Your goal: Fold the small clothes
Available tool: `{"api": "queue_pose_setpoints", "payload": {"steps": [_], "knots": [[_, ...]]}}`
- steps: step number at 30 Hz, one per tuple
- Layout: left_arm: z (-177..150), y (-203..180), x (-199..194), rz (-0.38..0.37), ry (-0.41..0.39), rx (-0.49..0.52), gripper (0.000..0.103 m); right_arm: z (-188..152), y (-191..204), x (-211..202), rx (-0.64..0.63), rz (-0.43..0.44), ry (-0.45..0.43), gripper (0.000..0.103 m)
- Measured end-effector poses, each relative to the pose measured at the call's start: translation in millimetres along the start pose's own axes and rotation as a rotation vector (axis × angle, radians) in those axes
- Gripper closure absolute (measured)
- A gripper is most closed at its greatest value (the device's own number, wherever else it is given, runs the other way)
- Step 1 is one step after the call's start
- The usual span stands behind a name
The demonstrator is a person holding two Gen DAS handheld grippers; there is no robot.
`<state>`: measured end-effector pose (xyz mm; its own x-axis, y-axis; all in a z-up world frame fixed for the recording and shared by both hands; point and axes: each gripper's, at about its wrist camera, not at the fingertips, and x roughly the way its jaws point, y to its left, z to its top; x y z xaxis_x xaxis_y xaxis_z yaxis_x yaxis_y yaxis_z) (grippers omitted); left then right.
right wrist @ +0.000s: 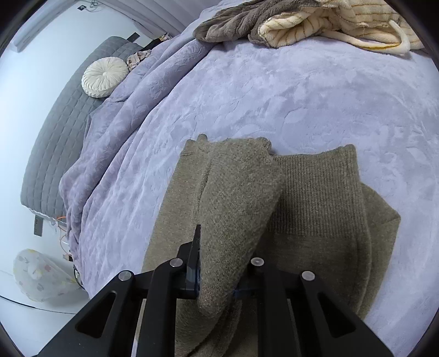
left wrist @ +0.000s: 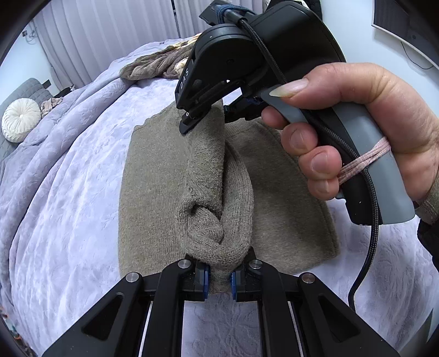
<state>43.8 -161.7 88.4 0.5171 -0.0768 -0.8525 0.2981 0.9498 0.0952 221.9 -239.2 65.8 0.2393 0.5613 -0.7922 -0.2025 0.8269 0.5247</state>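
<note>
A small olive-brown knit sweater (left wrist: 153,197) lies on the lilac bed cover (left wrist: 68,192); it also shows in the right wrist view (right wrist: 323,197). My left gripper (left wrist: 219,277) is shut on a bunched fold of the sweater at its near edge. My right gripper (right wrist: 216,277) is shut on another fold of the sweater and holds it lifted above the flat part. In the left wrist view the right gripper (left wrist: 192,120) appears at the sweater's far end, held by a hand (left wrist: 356,123). A raised ridge of knit runs between the two grippers.
A pile of brown and cream striped clothes (right wrist: 301,24) lies at the far side of the bed. A round white cushion (right wrist: 104,77) rests on a grey quilted headboard (right wrist: 55,131) to the left. Curtains (left wrist: 109,33) hang behind the bed.
</note>
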Motion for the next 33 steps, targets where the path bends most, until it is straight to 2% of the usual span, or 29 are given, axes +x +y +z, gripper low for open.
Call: {"api": "queue_pose_setpoints", "payload": {"steps": [12,21,33], "knots": [[0.4,-33.0,-7.9,0.009,-0.017,0.052,0.092,-8.5,-9.2,-31.1,-0.037,-0.047,-0.040,0.086],[0.3,-55.3,-10.5,0.020,-0.012,0.072,0.092,-15.9,-26.5,-46.9,-0.019,-0.042,-0.059,0.087],[14.6,-62.5,-4.2,0.000,-0.003,0.084,0.092,-18.0,-37.5,-60.4,-0.020,-0.047,-0.072,0.087]]}}
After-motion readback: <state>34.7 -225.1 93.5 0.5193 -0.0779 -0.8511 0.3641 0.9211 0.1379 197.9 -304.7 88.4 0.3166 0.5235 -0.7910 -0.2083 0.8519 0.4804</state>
